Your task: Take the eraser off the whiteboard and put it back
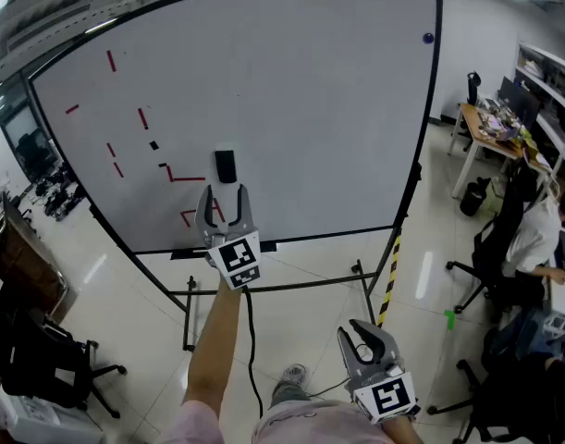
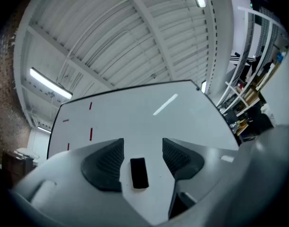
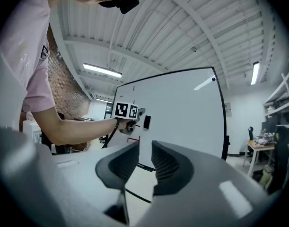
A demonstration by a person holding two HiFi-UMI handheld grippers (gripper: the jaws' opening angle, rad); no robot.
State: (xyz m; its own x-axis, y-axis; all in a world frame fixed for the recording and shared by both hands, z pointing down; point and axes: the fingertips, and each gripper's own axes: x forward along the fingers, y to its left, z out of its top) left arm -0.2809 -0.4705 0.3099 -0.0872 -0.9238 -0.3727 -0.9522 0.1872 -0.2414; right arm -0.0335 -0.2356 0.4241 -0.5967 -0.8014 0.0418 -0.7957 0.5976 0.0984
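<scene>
Nearest us, well back from the whiteboard (image 1: 310,100), our right gripper (image 1: 366,342) hangs spare, jaws slightly parted on nothing, while our left gripper (image 1: 224,198) spreads its jaws to straddle the eraser (image 1: 226,166) (not yet gripped), which sticks low on the whiteboard's middle.

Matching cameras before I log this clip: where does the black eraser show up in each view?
Head view: eraser on the whiteboard, lower middle, just above the left claw.
Left gripper view: lower centre, framed between the open jaws, not gripped.
Right gripper view: small, left of centre, just right of the left claw.
Shared landmark: the red marks on the whiteboard.
</scene>
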